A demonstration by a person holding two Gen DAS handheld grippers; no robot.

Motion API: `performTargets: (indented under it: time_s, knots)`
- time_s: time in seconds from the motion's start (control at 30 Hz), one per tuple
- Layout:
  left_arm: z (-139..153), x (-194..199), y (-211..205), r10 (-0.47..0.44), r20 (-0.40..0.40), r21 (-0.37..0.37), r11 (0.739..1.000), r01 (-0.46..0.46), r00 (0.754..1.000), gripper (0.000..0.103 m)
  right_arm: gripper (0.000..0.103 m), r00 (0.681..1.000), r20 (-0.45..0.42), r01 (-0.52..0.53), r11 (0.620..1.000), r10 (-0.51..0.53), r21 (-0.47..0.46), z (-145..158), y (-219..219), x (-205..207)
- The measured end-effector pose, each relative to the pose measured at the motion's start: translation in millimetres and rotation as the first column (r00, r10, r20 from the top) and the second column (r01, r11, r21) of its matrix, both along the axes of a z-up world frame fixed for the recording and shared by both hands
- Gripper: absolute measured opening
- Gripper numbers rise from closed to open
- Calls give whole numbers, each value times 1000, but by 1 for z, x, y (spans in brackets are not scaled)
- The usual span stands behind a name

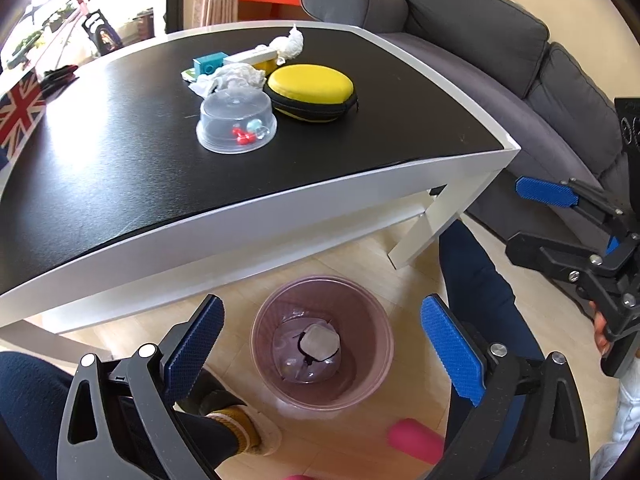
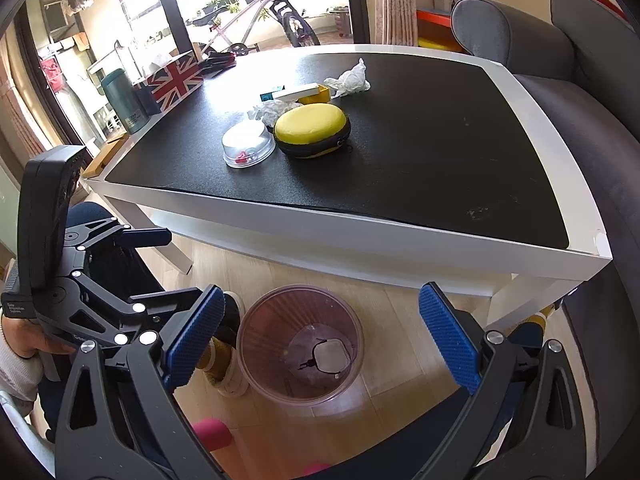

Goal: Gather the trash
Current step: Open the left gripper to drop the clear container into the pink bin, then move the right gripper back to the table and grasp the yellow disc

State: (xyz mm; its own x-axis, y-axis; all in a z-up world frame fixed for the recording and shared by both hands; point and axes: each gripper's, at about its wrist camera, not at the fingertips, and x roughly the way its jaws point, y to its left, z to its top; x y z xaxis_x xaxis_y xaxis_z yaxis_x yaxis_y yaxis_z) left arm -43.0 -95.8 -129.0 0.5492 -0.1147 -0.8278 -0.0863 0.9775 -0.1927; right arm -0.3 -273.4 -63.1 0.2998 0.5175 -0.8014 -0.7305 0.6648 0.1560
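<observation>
Both tools hang over the floor, L gripper (image 1: 320, 344) and R gripper (image 2: 318, 340) w/ fingers spread wide, holding nothing. Pink bin (image 1: 376, 328) sits right below them, some trash in it. Crumpled tissue (image 1: 232, 78) and 2nd tissue wad (image 1: 290, 45) lie far ahead, up on the black table (image 1: 100, 152).

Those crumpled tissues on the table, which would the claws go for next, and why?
Probably the left claw should lift toward the crumpled tissue just behind the clear plastic lid. Both claws are open and empty above the pink bin, and that tissue looks the closer of the two wads. The other tissue lies farther back.
</observation>
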Motion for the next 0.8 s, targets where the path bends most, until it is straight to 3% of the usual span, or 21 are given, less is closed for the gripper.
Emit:
performTargets:
  time_s: [0.33, 0.8]
  knots:
    - [16, -10, 7, 19, 35, 3, 1000, -20, 999, 95, 96, 1000, 0, -15, 1000, 15, 12, 0, 3, -3]
    - [51, -3, 36, 55, 101, 39, 997, -59, 993, 95, 97, 997, 43, -61, 998, 60, 13, 21, 27, 19]
